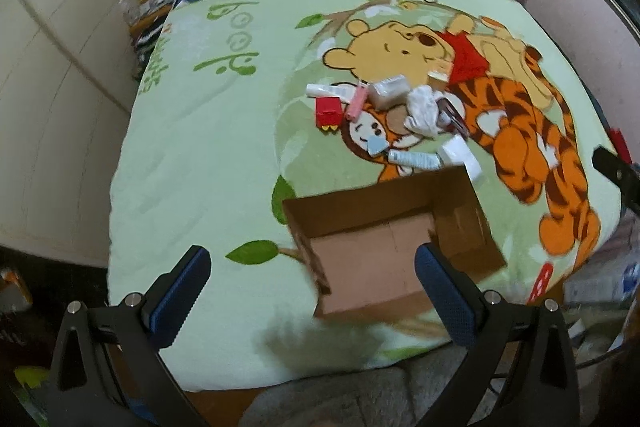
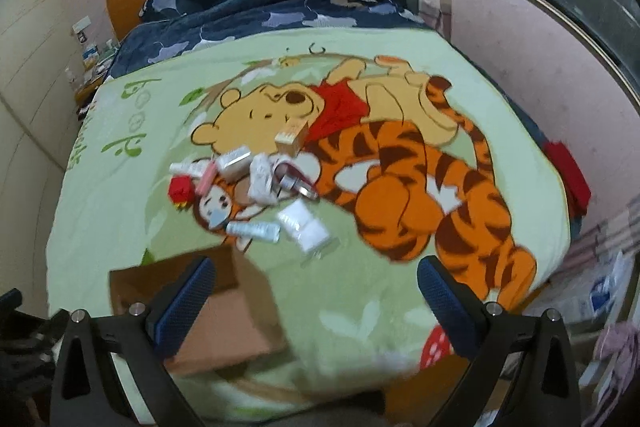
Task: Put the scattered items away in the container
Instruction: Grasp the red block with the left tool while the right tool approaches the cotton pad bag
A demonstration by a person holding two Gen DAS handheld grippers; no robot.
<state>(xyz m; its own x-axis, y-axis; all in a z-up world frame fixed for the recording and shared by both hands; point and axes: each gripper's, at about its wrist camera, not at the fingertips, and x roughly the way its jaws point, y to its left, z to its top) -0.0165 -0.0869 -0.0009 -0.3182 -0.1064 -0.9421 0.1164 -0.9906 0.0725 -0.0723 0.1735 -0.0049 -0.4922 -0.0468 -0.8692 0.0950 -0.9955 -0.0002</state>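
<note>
Left wrist: upside-down "Pooh" lettering [image 1: 232, 39]

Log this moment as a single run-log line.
left hand-held gripper: open, empty | right hand-held gripper: open, empty | cardboard box: empty | scattered items: on blanket

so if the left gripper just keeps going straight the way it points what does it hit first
Most likely the open cardboard box. The left gripper is open, and the box's empty inside sits between its fingers in the left wrist view. Depth is unclear, so it might meet the near wall or the floor of the box.
</note>
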